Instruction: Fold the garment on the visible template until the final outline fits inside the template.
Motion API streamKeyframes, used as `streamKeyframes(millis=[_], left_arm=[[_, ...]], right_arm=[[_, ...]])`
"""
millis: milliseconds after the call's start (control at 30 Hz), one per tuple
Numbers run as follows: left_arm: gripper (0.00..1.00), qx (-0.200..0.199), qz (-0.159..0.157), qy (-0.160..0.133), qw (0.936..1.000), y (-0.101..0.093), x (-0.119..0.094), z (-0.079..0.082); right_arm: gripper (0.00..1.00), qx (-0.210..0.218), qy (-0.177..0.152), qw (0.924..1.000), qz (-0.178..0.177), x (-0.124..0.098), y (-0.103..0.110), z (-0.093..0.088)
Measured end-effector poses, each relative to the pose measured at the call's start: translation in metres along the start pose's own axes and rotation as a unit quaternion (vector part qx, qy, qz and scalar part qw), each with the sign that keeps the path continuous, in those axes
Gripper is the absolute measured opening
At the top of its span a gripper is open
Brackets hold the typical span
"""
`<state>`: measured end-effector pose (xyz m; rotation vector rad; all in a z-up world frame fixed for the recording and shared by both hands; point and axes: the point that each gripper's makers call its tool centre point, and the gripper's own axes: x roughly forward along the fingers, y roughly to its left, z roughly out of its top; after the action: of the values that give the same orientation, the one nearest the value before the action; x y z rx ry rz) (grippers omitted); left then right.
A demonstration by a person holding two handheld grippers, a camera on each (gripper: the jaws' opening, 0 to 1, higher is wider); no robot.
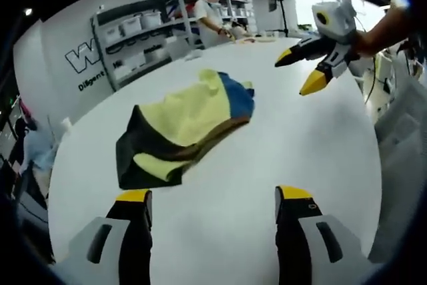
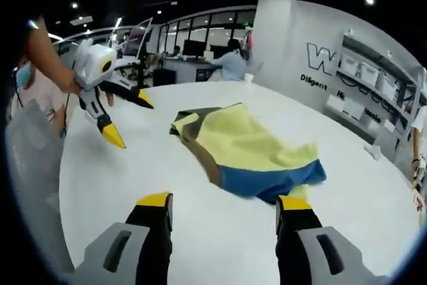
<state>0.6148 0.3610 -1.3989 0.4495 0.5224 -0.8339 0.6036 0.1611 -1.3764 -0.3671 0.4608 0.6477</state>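
Observation:
A rumpled garment (image 1: 187, 128) in yellow, blue, brown and dark green lies bunched on the white table (image 1: 267, 158). My left gripper (image 1: 213, 205) hovers open just in front of it, nothing between its yellow-tipped jaws. The right gripper (image 1: 307, 65) comes into the left gripper view at the upper right, jaws apart, above the table beyond the cloth. In the right gripper view the garment (image 2: 247, 148) lies ahead of my open right gripper (image 2: 223, 208), blue edge nearest. The left gripper (image 2: 123, 121) hangs open at the left, held by a hand. I see no template outline on the table.
Grey shelving with white bins (image 1: 143, 35) stands behind the table, and a person (image 1: 213, 21) works at a counter there. In the right gripper view a white wall with lettering (image 2: 327, 65) and desks with monitors (image 2: 193, 48) lie beyond the table's far edge.

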Motion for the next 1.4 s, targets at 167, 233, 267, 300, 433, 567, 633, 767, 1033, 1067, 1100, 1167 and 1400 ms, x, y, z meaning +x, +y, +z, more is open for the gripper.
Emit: streamKeyframes(millis=[167,233,267,300,433,567,633,767,1033,1067,1100,1167,1400], left_arm=[[0.81,-0.009,-0.002,0.007,0.9999,0.012,0.009,0.001],[0.85,-0.014,-0.002,0.013,0.9998,0.017,0.014,0.0],[0.87,-0.019,-0.001,0.018,0.9997,0.019,0.016,-0.001],[0.88,-0.019,-0.002,0.019,0.9996,0.02,0.018,-0.001],[0.86,-0.007,-0.008,0.037,0.9993,0.022,0.025,-0.004],[0.81,0.008,-0.018,0.047,0.9987,0.022,0.034,-0.001],[0.79,0.005,-0.024,0.046,0.9986,0.021,0.038,0.004],[0.72,0.005,-0.028,0.045,0.9986,0.019,0.047,0.009],[0.56,-0.018,-0.017,0.072,0.9971,0.029,0.061,-0.002],[0.54,-0.016,-0.017,0.073,0.997,0.03,0.061,-0.002],[0.52,-0.013,-0.016,0.074,0.9971,0.03,0.062,-0.002],[0.48,-0.006,-0.014,0.076,0.997,0.033,0.064,-0.001],[0.36,0.026,-0.008,0.096,0.995,0.044,0.073,0.001]], right_arm=[[0.64,0.018,0.011,0.9997,0.007,0.011,-0.01,-0.004],[0.66,0.028,0.014,0.9995,0.009,0.016,-0.013,-0.006],[0.66,0.031,0.019,0.9993,0.01,0.019,-0.015,-0.009],[0.68,0.031,0.023,0.9992,0.011,0.022,-0.015,-0.011],[0.68,0.015,0.06,0.9979,0.02,0.031,-0.022,-0.031],[0.7,0.018,0.073,0.9968,0.026,0.038,-0.027,-0.038],[0.69,0.02,0.076,0.9965,0.029,0.041,-0.028,-0.039],[0.63,0.005,0.08,0.9964,0.03,0.048,-0.033,-0.037],[0.55,0.015,0.077,0.9967,0.021,0.066,-0.043,-0.03],[0.55,0.02,0.077,0.9967,0.019,0.068,-0.045,-0.029],[0.54,0.027,0.074,0.9967,0.018,0.07,-0.046,-0.027],[0.54,0.03,0.07,0.9969,0.019,0.074,-0.047,-0.025],[0.43,0.04,0.082,0.9956,0.022,0.085,-0.051,-0.025]])
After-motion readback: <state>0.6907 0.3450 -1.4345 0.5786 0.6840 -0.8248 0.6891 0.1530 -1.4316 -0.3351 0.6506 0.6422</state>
